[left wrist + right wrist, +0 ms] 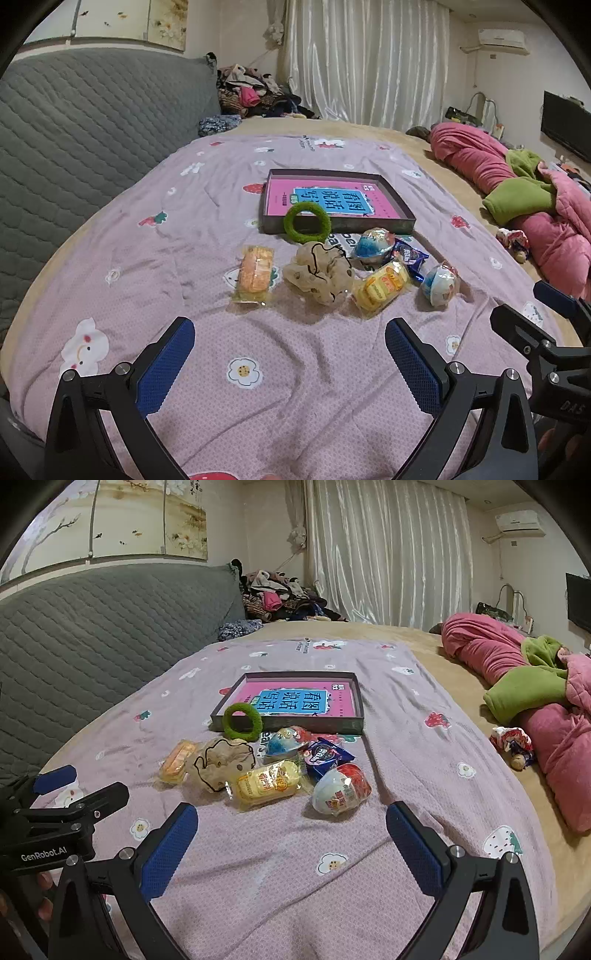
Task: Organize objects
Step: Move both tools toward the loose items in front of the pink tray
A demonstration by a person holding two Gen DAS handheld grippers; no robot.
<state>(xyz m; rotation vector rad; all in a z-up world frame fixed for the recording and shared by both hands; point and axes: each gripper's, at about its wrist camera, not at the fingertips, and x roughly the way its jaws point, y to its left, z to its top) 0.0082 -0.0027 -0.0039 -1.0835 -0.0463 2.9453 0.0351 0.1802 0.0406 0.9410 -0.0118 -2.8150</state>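
Observation:
A dark shallow box [334,224] [288,723] holding a pink and blue booklet [328,199] [295,699] lies on the lilac sheet. A green fuzzy ring [307,223] [242,722] leans on its near wall. In front lie an orange snack pack [254,274] [177,760], a beige scrunchie [319,275] [221,762], a yellow snack pack [380,286] [267,782], a blue cookie packet [410,256] [325,757] and two wrapped toy eggs [371,243] [439,282] [341,788]. My left gripper [290,363] and right gripper [291,843] both hang open, short of the pile, with nothing between their fingers.
A grey quilted headboard [85,122] runs along the left. Rolled pink and green bedding [517,184] [528,686] lies on the right. A heap of clothes [251,88] sits at the far corner by the white curtain. A small wrapped item [513,746] lies near the bedding.

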